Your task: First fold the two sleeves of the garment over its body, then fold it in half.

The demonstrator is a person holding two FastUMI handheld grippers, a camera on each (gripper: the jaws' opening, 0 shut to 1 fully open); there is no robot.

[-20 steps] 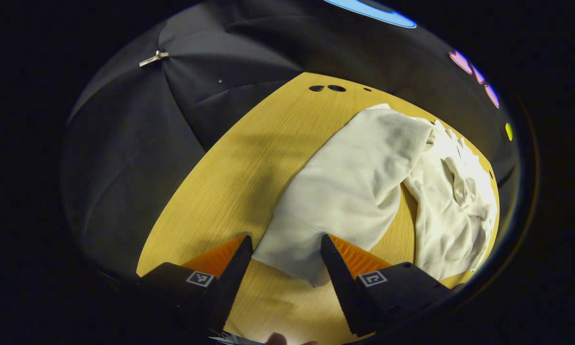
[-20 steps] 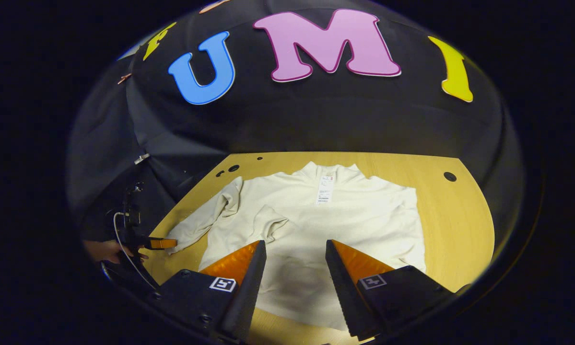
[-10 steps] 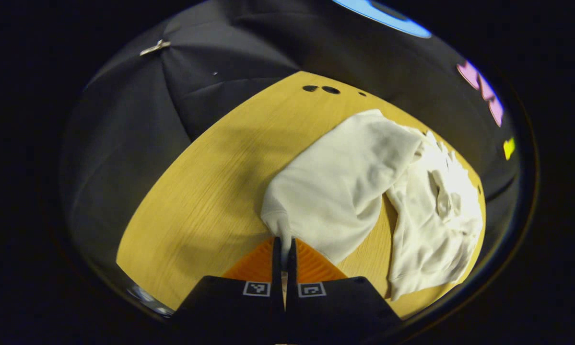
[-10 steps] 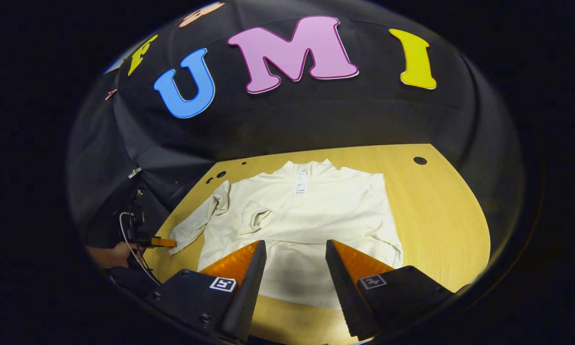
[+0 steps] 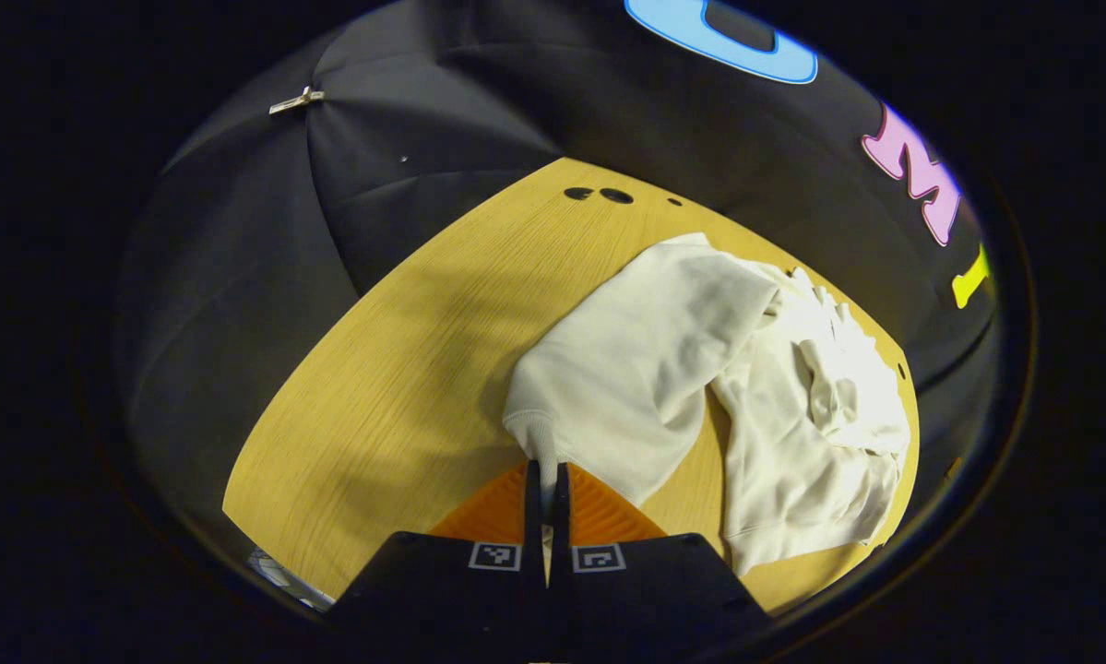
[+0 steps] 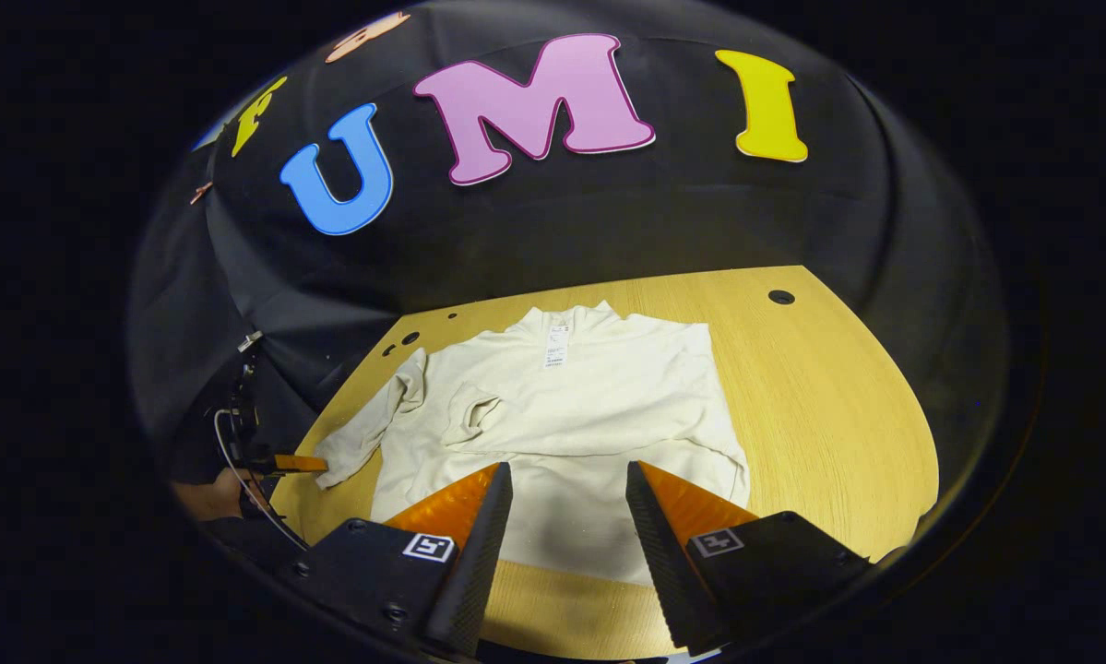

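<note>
Because the garment (image 6: 562, 406) is a soft, light, cream knit that droops and wrinkles wherever it is unsupported, it looks best taken by an edge — a cuff or a hem — rather than mid-cloth, where a pinch would only bunch it. It lies spread on the wooden table (image 6: 838, 406), collar toward the booth wall, hem toward the near edge. Far left in the right gripper view, the left gripper (image 6: 317, 464) is clenched on the cuff of the left sleeve (image 6: 368, 433), which trails off the body toward the table's left edge; in the left gripper view the same cuff (image 5: 541, 443) is nipped between its closed fingers, the sleeve slack behind it. I judge it will follow a lift easily but may slip from so thin a bite. A small rumple (image 6: 474, 410) sits on the body where the sleeve should land. Further right, the right gripper (image 6: 568, 516) hangs over the hem, jaws released and holding nothing. Nothing else on the table stands in the way — only a few holes (image 6: 780, 297) in the board.
</note>
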